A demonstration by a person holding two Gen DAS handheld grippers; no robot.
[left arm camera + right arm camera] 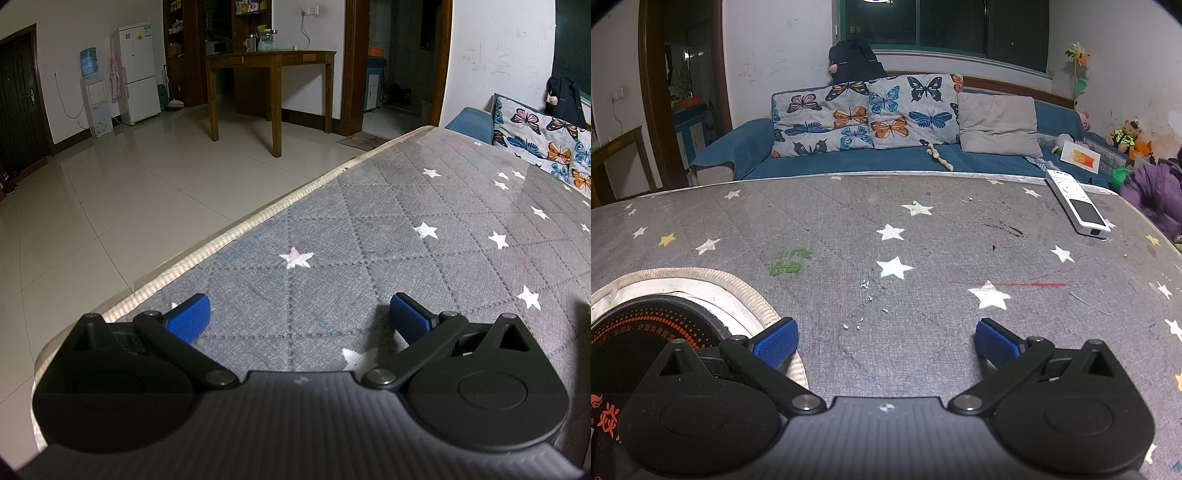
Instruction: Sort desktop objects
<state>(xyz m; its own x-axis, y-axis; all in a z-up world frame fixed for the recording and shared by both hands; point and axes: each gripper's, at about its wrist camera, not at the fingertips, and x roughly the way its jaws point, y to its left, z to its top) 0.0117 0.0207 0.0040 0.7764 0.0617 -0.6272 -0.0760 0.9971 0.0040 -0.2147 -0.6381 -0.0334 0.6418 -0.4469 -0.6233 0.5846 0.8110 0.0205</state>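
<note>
Left wrist view: left tool [299, 317], fingers spread wide and holding nothing, hovers above the grey starred surface [424, 206] near its edge. Right wrist view: right tool [886, 341], fingers likewise apart and empty; a white remote [1076, 201] lies at the far right edge, a round hob [650, 325] beside the left finger.

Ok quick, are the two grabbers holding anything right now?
Left gripper: open, holding nothing.
Right gripper: open, holding nothing.
</note>
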